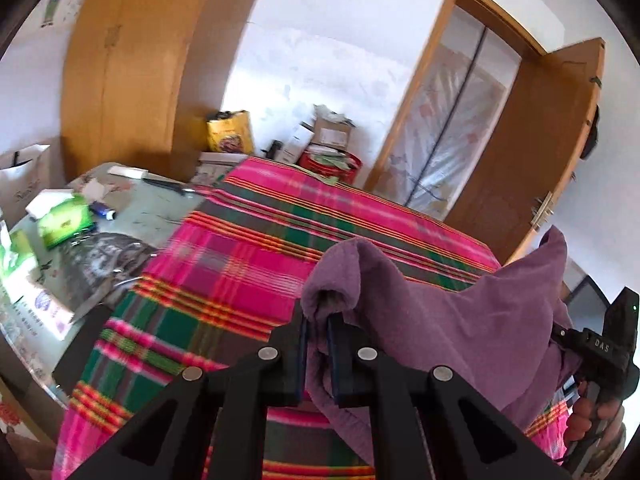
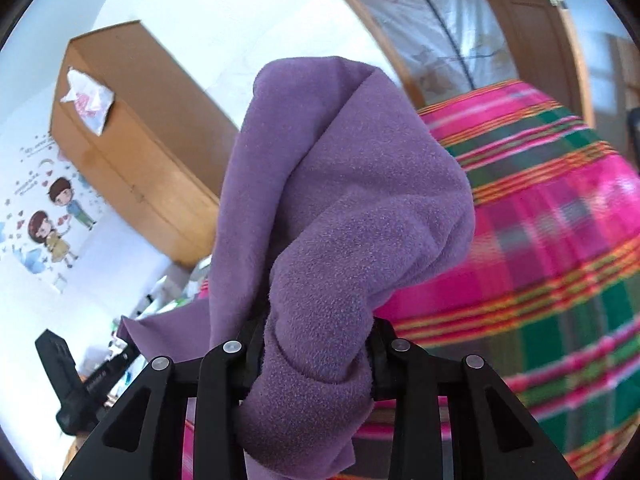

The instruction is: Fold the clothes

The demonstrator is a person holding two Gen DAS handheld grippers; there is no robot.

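Observation:
A purple fleece garment hangs in the air between my two grippers, above a pink and green plaid cloth that covers the bed. My left gripper is shut on a thin edge of the garment, which drapes over its fingertips. At the right edge of the left wrist view a hand holds the right gripper's black body, with the fabric running up to it. In the right wrist view my right gripper is shut on a thick bunch of the purple garment, which hides its fingertips. The plaid cloth lies behind.
A glass-topped table left of the bed carries green tissue packs and small items. A wooden wardrobe stands behind it. Boxes are piled at the far end of the bed. An open wooden door is on the right.

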